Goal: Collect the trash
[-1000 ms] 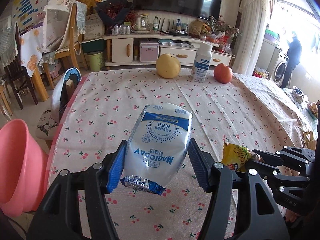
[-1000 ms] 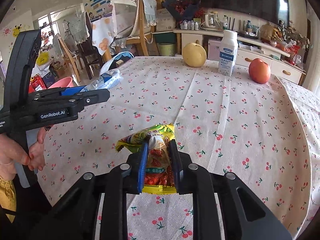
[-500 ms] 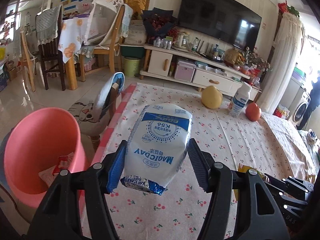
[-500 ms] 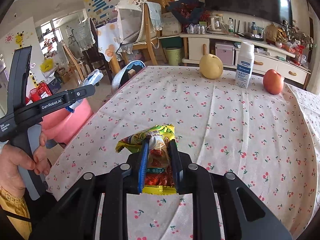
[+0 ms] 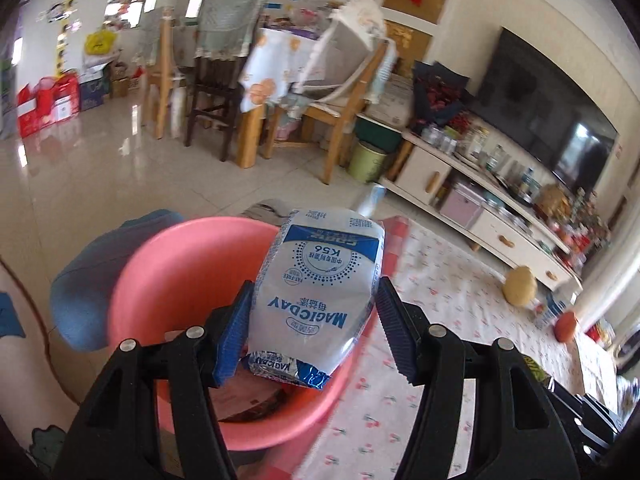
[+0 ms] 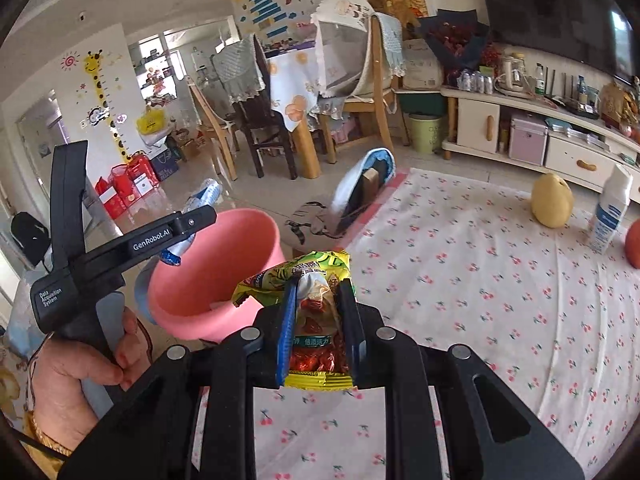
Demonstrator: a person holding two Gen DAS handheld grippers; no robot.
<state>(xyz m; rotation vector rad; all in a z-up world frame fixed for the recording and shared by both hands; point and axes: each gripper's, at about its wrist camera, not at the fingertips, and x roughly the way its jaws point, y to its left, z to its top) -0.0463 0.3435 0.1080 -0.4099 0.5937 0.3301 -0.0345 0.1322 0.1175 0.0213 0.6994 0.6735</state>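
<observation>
My left gripper (image 5: 316, 324) is shut on a white and blue milk pouch (image 5: 320, 284) and holds it over the pink bin (image 5: 160, 272), which stands off the table's left edge with some scraps inside. In the right wrist view that same left gripper (image 6: 176, 240) hangs above the pink bin (image 6: 216, 276), a hand gripping its handle. My right gripper (image 6: 318, 312) is shut on a yellow and green snack wrapper (image 6: 316, 304) above the table's left part, just right of the bin.
The cherry-print tablecloth (image 6: 480, 300) carries a yellow pomelo (image 6: 552, 204), a white bottle (image 6: 612, 212) and a red apple (image 6: 634, 244) at its far side. A chair with a blue cover (image 6: 368, 184) stands beyond the bin. Dining chairs and a TV cabinet lie behind.
Both grippers swung left, away from the table's middle. The left one now holds the milk pouch over the pink bin; the right one came up beside the bin with the wrapper.
</observation>
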